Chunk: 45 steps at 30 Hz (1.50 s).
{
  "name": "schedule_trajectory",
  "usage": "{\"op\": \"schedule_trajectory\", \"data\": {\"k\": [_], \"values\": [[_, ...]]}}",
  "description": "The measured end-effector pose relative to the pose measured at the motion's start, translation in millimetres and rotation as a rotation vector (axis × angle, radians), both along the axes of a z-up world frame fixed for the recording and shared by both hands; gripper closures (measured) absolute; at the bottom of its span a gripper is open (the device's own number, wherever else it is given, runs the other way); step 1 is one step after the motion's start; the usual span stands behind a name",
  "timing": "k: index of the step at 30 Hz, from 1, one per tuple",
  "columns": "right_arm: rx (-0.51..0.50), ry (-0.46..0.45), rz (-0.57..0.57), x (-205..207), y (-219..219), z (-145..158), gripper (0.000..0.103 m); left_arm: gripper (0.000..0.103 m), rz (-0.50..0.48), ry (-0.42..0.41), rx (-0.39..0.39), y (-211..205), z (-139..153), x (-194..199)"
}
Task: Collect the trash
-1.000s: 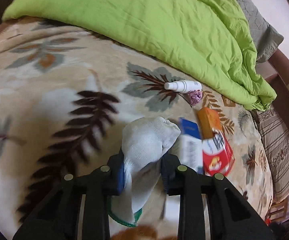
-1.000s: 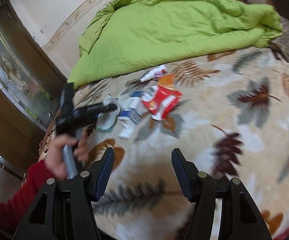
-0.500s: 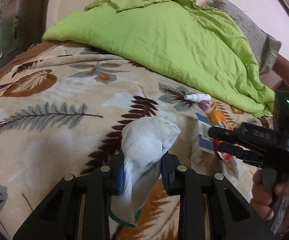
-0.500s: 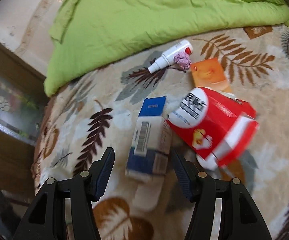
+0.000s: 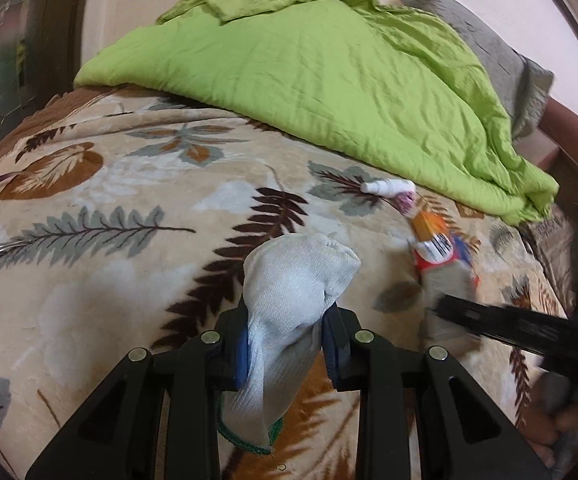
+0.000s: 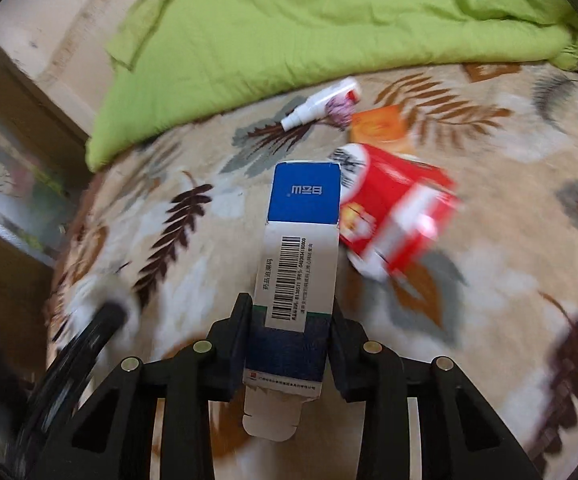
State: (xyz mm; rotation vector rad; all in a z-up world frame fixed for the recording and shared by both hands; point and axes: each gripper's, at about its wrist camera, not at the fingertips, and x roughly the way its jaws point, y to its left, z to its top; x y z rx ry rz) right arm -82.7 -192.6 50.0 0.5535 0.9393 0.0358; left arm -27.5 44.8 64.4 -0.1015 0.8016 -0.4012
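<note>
Left wrist view: the left tongs (image 5: pixel 285 344) are clamped on a white sock (image 5: pixel 293 280), lifted above the bed (image 5: pixel 89 280).

Right wrist view: the right tongs (image 6: pixel 289 344) are clamped on a blue box (image 6: pixel 299 248). Beside it a red box (image 6: pixel 397 220), orange packet (image 6: pixel 379 126) and small bottle (image 6: pixel 317 106) lie uncollected; most of the work remains.

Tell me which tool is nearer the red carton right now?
Right. The right tool, shut on the blue-and-white box, sits right beside the red carton. The left tool, holding the grey sock, is farther off.
</note>
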Motion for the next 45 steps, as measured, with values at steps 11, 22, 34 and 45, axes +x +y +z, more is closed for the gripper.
{"op": "schedule_trajectory", "data": {"k": [11,22,34,45], "values": [[-0.002,-0.199,-0.060,-161,-35,25,0.066,0.075,-0.152,-0.048,0.046,-40,4,-74],[-0.015,-0.277,-0.110,-184,-46,36,0.066,0.075,-0.252,-0.092,0.126,-65,-12,-128],[-0.060,-0.271,-0.126,-189,-42,40,0.066,0.075,-0.261,-0.098,0.129,-66,-16,-123],[-0.100,-0.251,-0.131,-182,-36,38,0.066,0.075,-0.246,-0.085,0.117,-62,-16,-116]]}}
